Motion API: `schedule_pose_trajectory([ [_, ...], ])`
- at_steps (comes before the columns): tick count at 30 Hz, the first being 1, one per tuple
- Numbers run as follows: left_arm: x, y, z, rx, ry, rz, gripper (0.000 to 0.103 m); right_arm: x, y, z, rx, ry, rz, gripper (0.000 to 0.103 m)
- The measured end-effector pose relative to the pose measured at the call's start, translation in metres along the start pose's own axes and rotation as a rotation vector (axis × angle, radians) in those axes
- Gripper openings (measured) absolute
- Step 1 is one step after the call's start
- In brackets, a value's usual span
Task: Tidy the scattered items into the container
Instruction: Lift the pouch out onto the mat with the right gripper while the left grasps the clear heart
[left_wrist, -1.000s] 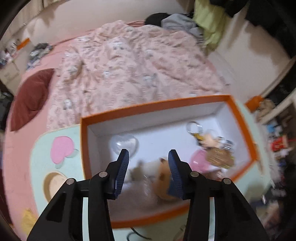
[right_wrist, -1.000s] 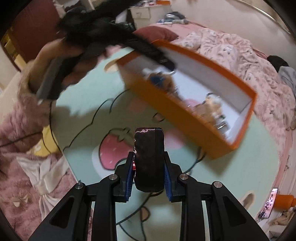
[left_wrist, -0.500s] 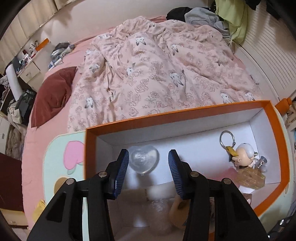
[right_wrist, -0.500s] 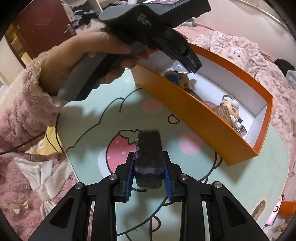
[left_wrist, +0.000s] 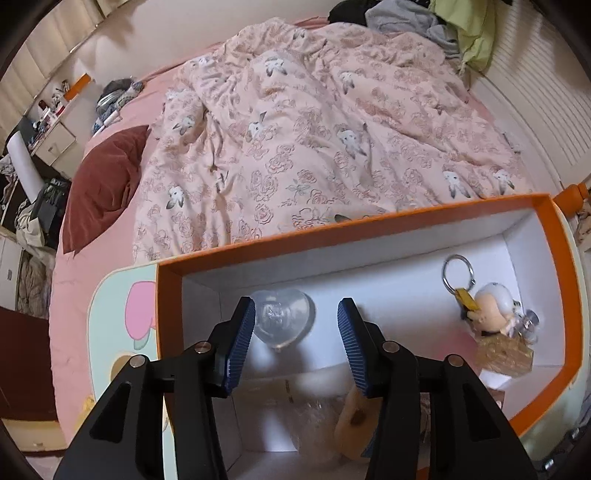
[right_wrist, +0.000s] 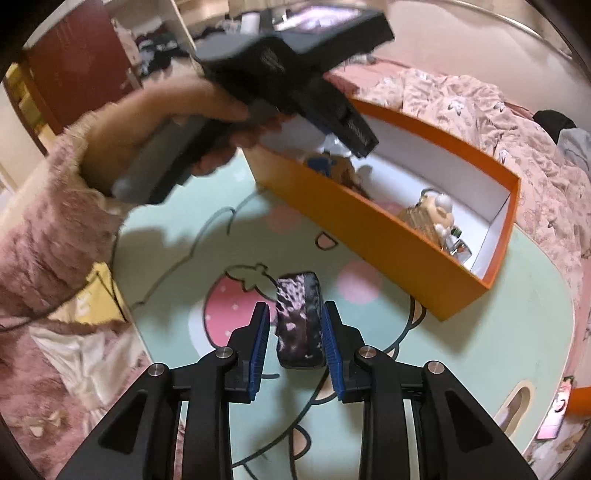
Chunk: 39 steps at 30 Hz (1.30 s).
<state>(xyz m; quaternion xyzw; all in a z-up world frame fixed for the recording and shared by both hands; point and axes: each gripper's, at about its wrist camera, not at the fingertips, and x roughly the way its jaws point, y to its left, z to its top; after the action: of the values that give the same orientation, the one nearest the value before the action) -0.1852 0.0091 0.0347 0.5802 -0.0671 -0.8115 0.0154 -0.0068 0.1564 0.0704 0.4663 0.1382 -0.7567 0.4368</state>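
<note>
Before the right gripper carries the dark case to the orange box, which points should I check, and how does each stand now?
1. Dark case between the right gripper pads: ok.
2. Grip firm: cannot tell; a thin gap shows at one pad.
3. Orange box open, with free floor space: ok.
4. Left gripper open and empty: ok.
5. Way into the box clear: not ok; the left gripper hangs over one end.

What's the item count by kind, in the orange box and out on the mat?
Clear heart case: 1
Keyring figure: 1
Amber block: 1
Plush toy, partly hidden: 1
Dark patterned case, on mat: 1
Total clearly visible: 5
</note>
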Motion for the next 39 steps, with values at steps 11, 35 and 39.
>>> schedule_pose_trajectory([
  [11,0.009,-0.007,0.003,0.050,0.016,0.162,0.045,-0.011,0.001,-0.012,-0.008,-0.051,0.037,0.028],
  [35,0.008,-0.008,-0.003,0.041,0.075,0.003,0.039,-0.013,0.002,-0.014,0.002,-0.078,0.045,0.028],
  [39,0.005,-0.009,-0.006,0.057,0.056,0.002,0.037,-0.014,0.002,-0.013,0.005,-0.084,0.047,0.028],
])
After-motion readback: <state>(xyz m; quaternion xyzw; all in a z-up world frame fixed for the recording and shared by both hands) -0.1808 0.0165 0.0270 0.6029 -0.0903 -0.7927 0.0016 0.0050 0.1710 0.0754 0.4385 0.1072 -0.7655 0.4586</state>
